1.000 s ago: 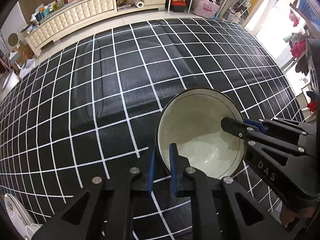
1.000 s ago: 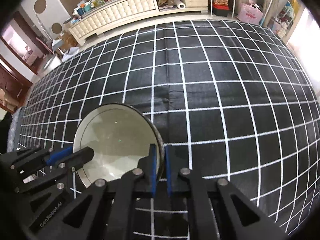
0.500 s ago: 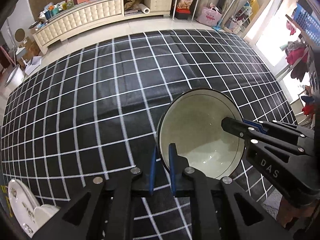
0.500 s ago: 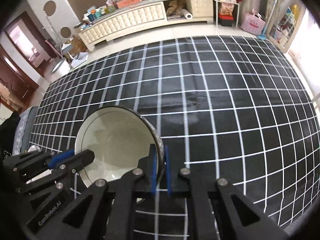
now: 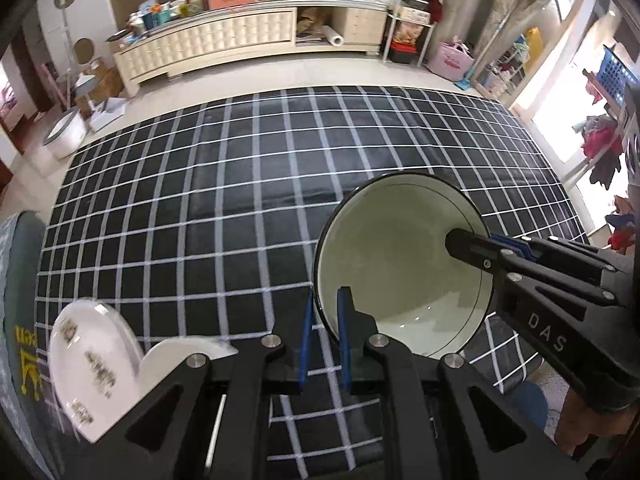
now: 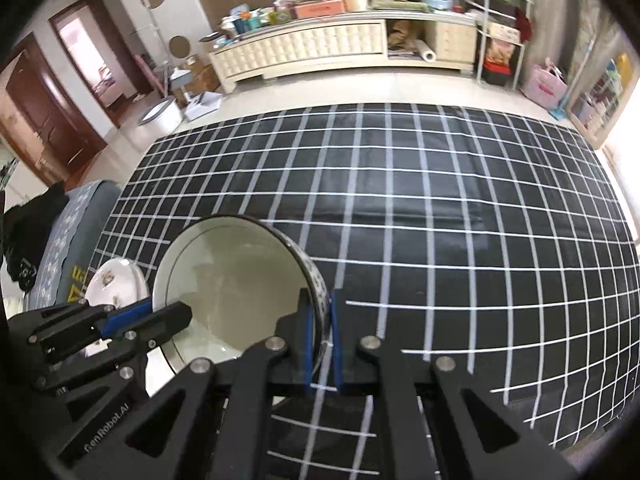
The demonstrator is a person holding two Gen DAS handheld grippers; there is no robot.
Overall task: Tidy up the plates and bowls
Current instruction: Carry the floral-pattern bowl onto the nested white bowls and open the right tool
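Black cloth (image 5: pixel 248 216) w/ white grid covers the whole table, creased across the middle. Far side, beyond the cloth: pale floor, then a long cream cabinet (image 5: pixel 224 40) w/ clutter on top, against the far wall. White shelf rack (image 5: pixel 408 4) to its right, pink bag (image 5: pixel 454 60) on the floor near it. Round white bin (image 6: pixel 160 116) on the floor off the cloth's far-left corner; brown door (image 6: pixel 36 120) further left. Grey patterned cushion (image 6: pixel 68 248) at the table's left edge.

Bowl (image 5: pixel 400 264): large, cream inside, dark rim w/ thin line below it, patterned band on the outer wall in the right cam. It's near the cloth's near edge, right of centre in the left cam, tilted so the opening faces the cams. Both grippers hold it by the rim, on opposite sides; can't tell for sure whether its base touches the cloth.

Left gripper (image 5: pixel 324 336): black frame, blue pads, closed on the bowl's left rim, one pad inside the wall, one outside. In the right cam it (image 6: pixel 168 316) comes in from the left, tip inside the bowl.

Right gripper (image 6: pixel 322 340): same build, clamped on the right rim, wall pinched tight btw the pads. In the left cam it (image 5: pixel 480 248) enters from the right, "DAS" on its side.

Plate (image 5: pixel 92 364): white, small floral prints, standing steeply on edge at near-left, blurred. Smaller white dish (image 5: pixel 180 354) just right of it, partly behind the left gripper's frame.
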